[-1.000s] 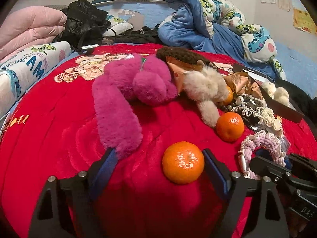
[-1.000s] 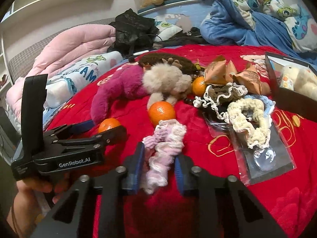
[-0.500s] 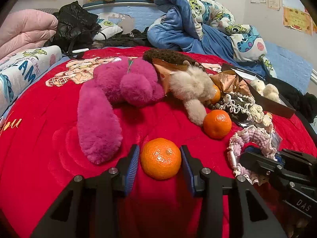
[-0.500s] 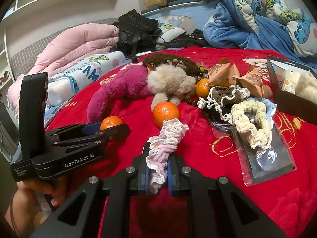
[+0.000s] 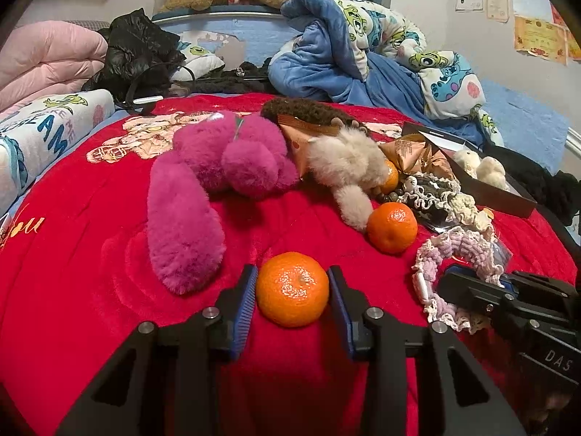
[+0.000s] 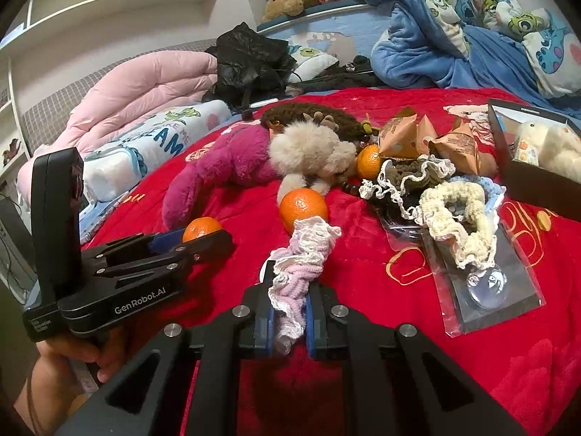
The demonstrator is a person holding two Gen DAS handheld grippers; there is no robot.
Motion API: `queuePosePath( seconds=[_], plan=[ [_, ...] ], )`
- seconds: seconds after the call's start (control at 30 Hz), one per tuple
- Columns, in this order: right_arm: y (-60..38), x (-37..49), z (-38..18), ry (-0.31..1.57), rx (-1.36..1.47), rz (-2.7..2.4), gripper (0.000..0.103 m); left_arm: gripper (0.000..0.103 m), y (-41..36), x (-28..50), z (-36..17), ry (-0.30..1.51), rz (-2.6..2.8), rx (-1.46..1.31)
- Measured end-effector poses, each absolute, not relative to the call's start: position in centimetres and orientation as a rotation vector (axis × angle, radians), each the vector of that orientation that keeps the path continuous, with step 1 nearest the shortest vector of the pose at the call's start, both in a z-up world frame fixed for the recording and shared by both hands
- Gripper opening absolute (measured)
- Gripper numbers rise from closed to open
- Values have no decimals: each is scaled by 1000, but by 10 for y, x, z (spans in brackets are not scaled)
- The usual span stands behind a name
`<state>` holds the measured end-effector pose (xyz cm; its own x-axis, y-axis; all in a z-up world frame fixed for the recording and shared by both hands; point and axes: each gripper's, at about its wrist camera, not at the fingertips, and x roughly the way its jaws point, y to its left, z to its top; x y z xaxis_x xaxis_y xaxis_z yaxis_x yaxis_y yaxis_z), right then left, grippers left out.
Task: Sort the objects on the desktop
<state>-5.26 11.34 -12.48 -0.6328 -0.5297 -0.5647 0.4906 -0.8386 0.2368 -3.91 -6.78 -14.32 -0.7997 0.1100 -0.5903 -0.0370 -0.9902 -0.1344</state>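
On the red blanket (image 5: pixel 83 254) a tangerine (image 5: pixel 292 290) sits between the blue pads of my left gripper (image 5: pixel 292 270). The jaws are closing and both pads touch its sides. From the right wrist view the same tangerine (image 6: pixel 201 227) shows at the left gripper's (image 6: pixel 203 234) tips. My right gripper (image 6: pixel 292 290) is shut on a pink-and-white crocheted scrunchie (image 6: pixel 305 254), whose free end lies toward a second tangerine (image 6: pixel 303 205). The left wrist view has that scrunchie (image 5: pixel 464 247) looping out of the right gripper (image 5: pixel 472 283).
A magenta plush (image 5: pixel 218 167) and a beige plush (image 5: pixel 345 167) lie mid-blanket. A third tangerine (image 6: pixel 368 161), orange snack packets (image 6: pixel 399 138), more scrunchies (image 6: pixel 457 210) and a clear packet (image 6: pixel 486 290) lie to the right. A black box (image 6: pixel 526 178) holds cream plush toys. Bedding is piled behind.
The left jaws closed from wide apart onto the tangerine. The right jaws closed onto the pink scrunchie, squeezing it thin. Neither hand shifted much.
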Motion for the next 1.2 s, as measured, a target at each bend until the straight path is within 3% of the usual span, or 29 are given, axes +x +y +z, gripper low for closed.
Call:
queuePosePath(
  seconds=[0.5,1.2],
  plan=[
    [118,-52,-118,-87,838,-2438,12,40,-62,-35,-137,-110,2931,-952],
    [136,-46,-100,-134,801,-2463,11,39,-43,-23,-117,-152,2910,-937]
  ],
)
